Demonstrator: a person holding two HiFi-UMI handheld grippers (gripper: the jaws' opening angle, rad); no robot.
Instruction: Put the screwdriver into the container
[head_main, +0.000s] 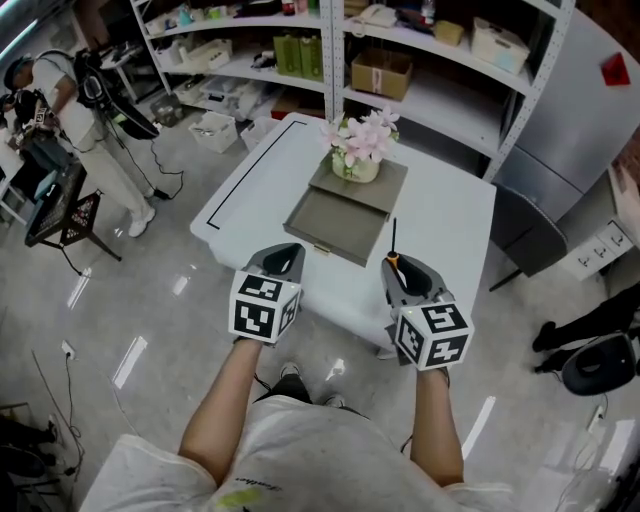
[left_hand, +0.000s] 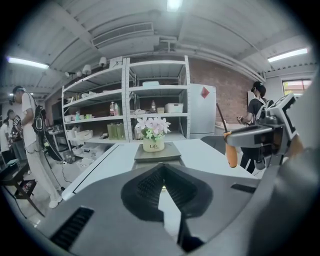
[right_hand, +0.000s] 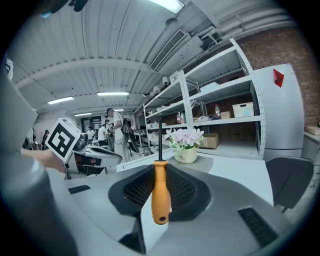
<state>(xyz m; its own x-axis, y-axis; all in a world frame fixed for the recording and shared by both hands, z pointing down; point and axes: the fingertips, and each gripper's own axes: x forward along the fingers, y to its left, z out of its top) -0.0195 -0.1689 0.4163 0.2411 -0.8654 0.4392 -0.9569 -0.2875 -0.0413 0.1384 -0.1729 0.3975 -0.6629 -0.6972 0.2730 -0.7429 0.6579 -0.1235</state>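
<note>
At the near edge of the white table (head_main: 450, 215), the screwdriver (right_hand: 160, 192) is gripped by its orange handle between the jaws of the right gripper (right_hand: 160, 172). It is held upright, with the dark shaft rising toward 12 o'clock past the jaw tips and the butt of the handle hanging below them. The grey container (head_main: 335, 228) is seen on the table at 11 o'clock from the screwdriver, apart from it, with a flower pot (head_main: 356, 166) at its far end. The left gripper (left_hand: 162, 167) is held at 9 o'clock from the right one, its jaws closed together with nothing between them.
</note>
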